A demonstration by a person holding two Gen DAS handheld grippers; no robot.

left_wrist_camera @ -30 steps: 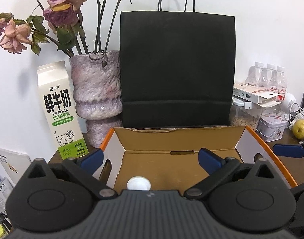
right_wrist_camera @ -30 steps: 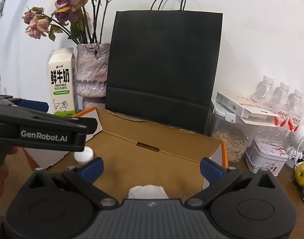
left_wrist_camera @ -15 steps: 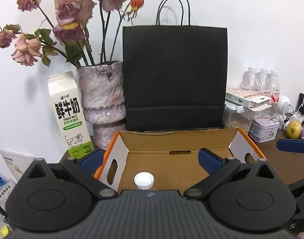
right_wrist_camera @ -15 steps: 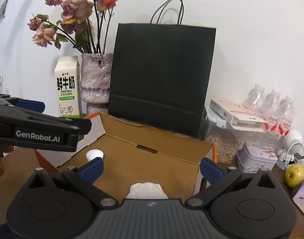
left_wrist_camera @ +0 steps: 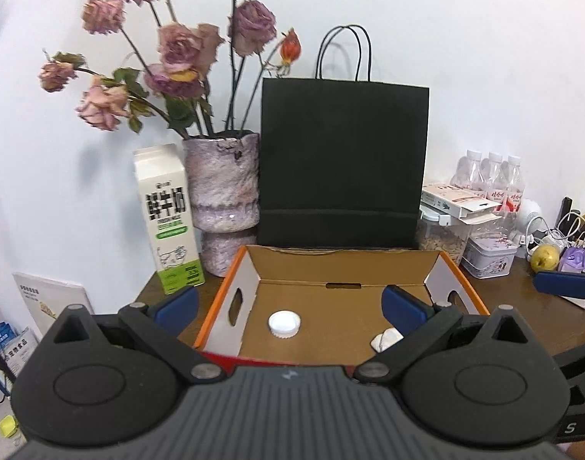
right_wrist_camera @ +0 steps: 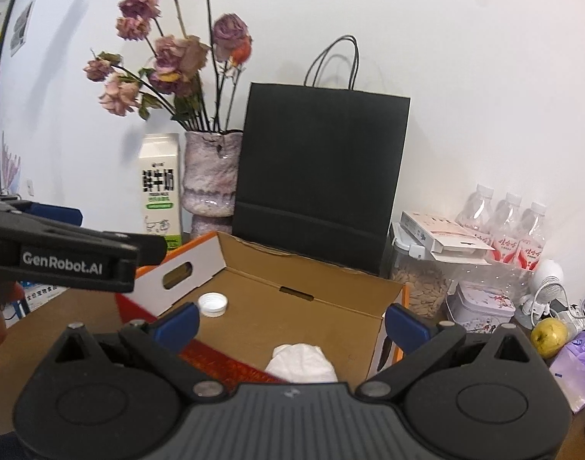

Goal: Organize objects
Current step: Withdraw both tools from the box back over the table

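Box sits open on the table, near the black bag, with a white cap on its floor toward the left and a crumpled tissue at the near right. Left hand-held gripper: fingers spread, nothing between them, hovering over the near edge of the box. Right hand-held gripper: also spread and empty, with the tissue just below its mouth. Both items look already inside the box, so my read is that the step in hand is fetching the next loose thing. Candidates on the right: apple, tin, purple pack. Milk carton and vase stand at the far left, close to the wall. For a clean pick, go right-handed for the right-side clutter, keep the fingers wide until they straddle the object, and approach level. The apple is round and may roll, so close across its middle. Cables lie beside it; avoid snagging them. Keep the left gripper clear of the right one's path, and don't knock the box wall on the way out.
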